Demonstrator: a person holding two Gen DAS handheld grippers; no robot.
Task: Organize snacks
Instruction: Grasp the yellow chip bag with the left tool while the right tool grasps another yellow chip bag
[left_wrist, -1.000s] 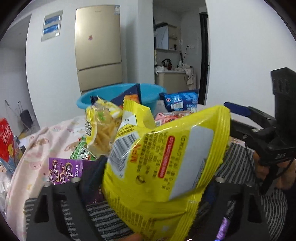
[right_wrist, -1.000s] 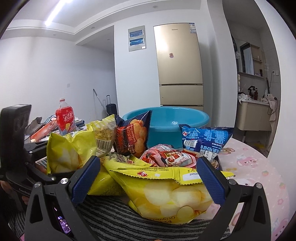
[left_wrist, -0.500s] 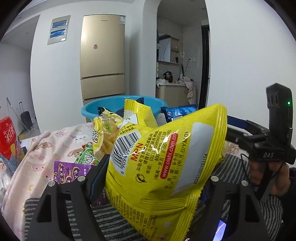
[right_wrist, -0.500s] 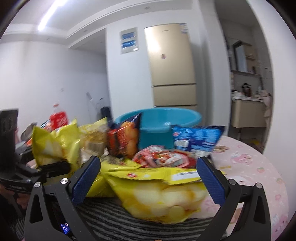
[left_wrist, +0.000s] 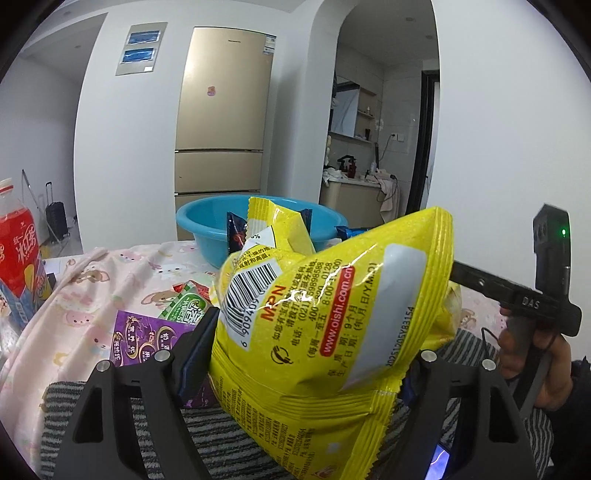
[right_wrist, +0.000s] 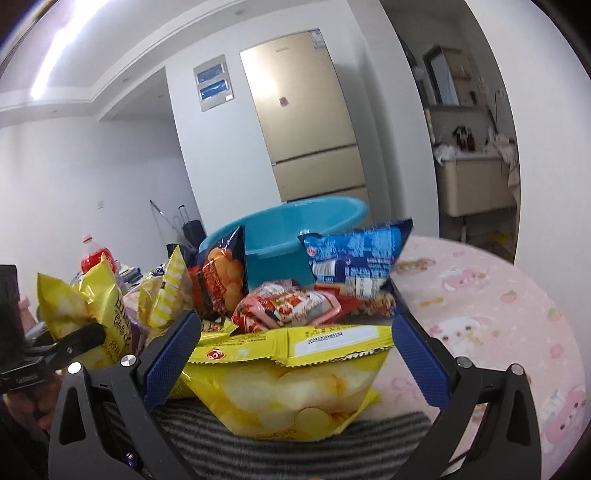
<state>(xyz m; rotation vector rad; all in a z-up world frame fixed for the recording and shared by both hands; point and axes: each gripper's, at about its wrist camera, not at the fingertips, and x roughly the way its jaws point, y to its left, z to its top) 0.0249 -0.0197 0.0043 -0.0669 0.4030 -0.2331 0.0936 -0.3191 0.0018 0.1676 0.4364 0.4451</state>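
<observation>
My left gripper (left_wrist: 310, 354) is shut on a big yellow chip bag (left_wrist: 332, 317), held up off the table with its barcode side toward the camera. In the right wrist view that same bag (right_wrist: 74, 299) shows at the far left, pinched by a black finger. My right gripper (right_wrist: 295, 332) stands open low over the table, and a second yellow chip bag (right_wrist: 291, 384) lies between its blue pads (right_wrist: 173, 354) on a striped cloth. A blue basin (right_wrist: 295, 218) stands behind the pile of snacks.
Loose packs lie before the basin (left_wrist: 207, 225): a dark orange-printed bag (right_wrist: 218, 273), a blue bag (right_wrist: 354, 254), a red pack (right_wrist: 288, 306), a purple pack (left_wrist: 144, 339), a green pack (left_wrist: 188, 306). A red bottle (left_wrist: 18, 251) stands left. A pink tablecloth (right_wrist: 480, 295) covers the table.
My left gripper has kept its hold on the yellow bag and rolled and lifted slightly. My right gripper has rolled, tilting its view, and shifted sideways; its jaws stayed wide around the lying bag.
</observation>
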